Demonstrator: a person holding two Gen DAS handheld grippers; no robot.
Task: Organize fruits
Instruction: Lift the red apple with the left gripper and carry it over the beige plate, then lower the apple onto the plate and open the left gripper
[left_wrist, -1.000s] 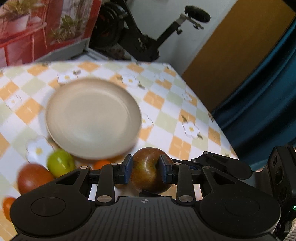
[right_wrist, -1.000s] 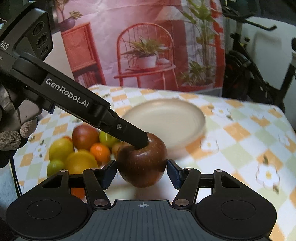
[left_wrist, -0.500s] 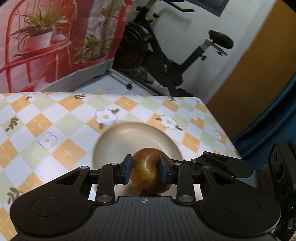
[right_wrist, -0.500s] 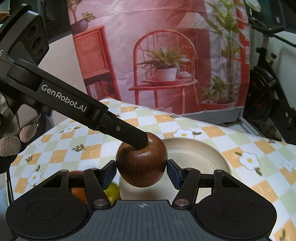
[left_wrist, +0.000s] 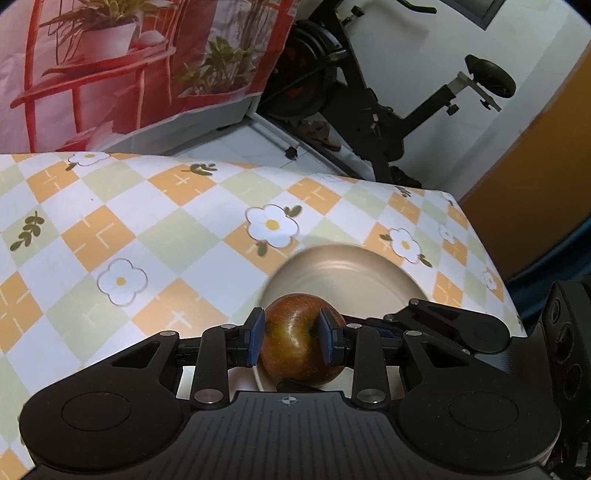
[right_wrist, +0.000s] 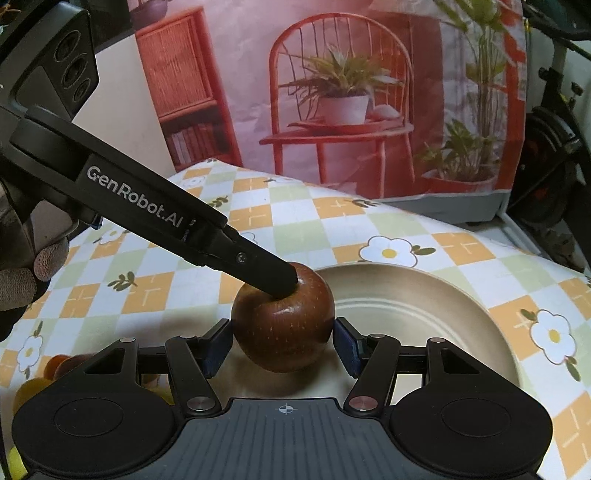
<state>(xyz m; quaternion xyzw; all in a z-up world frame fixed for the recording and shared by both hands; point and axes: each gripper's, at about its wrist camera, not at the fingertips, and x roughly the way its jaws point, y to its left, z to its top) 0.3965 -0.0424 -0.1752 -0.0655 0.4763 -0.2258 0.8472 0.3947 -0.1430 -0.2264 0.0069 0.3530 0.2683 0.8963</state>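
At the far left of the right wrist view, a gloved hand (right_wrist: 22, 280) is seen on the left claw's body. From there one black finger (right_wrist: 207, 236) of that claw, marked "GenRobot.AI", is stretched down to the right, with its tip pressed into the top of the apple (right_wrist: 283, 319).

In the left wrist view the apple (left_wrist: 301, 339) is clamped between the blue pads (left_wrist: 255, 341) of the left claw (left_wrist: 291, 339), which is closed on it from both sides. The fruit is held over the near edge of the plate (left_wrist: 354, 273); whether it rests on the plate cannot be told.

At the lower left of the right wrist view, a few orange and yellow fruits (right_wrist: 55, 363) are partly hidden behind the claw body.

The right claw (right_wrist: 283, 349) is held open around the same apple, its blue pads (right_wrist: 218, 349) set just beside the fruit on either side; contact cannot be made out.

Further right, the beige plate (right_wrist: 436, 306) is seen on the desk (right_wrist: 258, 218), which is covered by a checked cloth with white flowers. An exercise bike (left_wrist: 373, 99) is seen beyond the desk's far edge.
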